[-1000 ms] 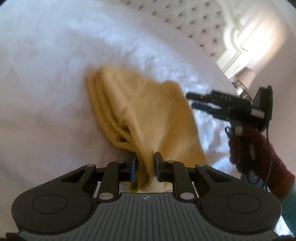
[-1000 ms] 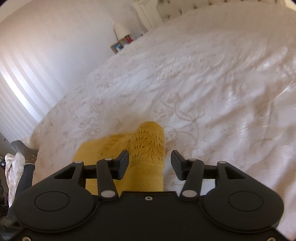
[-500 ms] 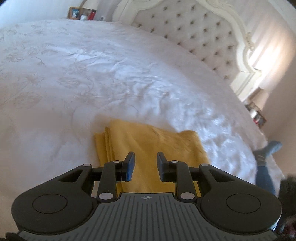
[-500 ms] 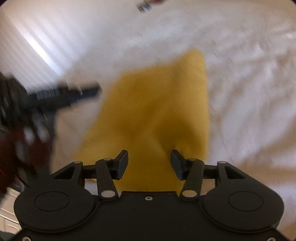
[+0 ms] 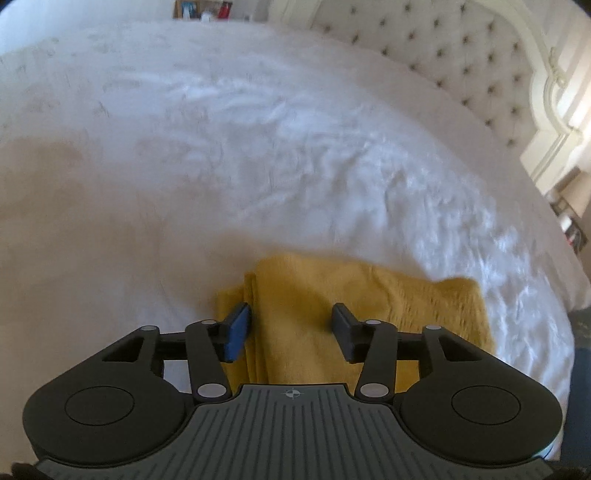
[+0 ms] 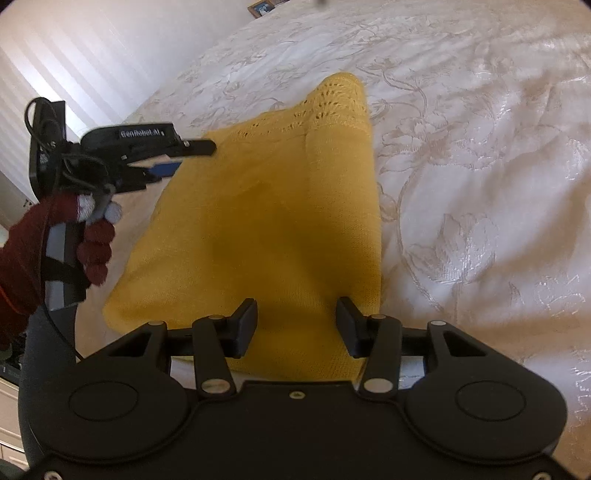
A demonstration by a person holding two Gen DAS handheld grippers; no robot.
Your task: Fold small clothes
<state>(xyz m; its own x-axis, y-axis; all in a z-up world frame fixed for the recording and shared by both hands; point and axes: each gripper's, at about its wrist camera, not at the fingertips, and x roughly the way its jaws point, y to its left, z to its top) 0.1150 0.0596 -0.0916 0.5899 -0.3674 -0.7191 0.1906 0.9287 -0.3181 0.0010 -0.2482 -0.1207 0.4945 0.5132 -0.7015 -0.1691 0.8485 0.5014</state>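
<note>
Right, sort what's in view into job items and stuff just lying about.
Job:
yellow knit garment, folded on the bedspread
left gripper, open
right gripper, open

Lying about:
tufted headboard
picture frame

We see soft daylight glaring on the bedspread [image 5: 280, 122] beyond the fingers, motion blur, fisheye bending at edges, a shadow on the yellow garment [image 6: 258, 221].

Lying folded flat on the white bedspread [image 6: 480, 166], mustard-yellow knit garment [image 6: 266, 221], showing an openwork lace band along its far edge, stacking several layers at one side [image 5: 251, 295], resting unheld, slightly rumpled.
</note>
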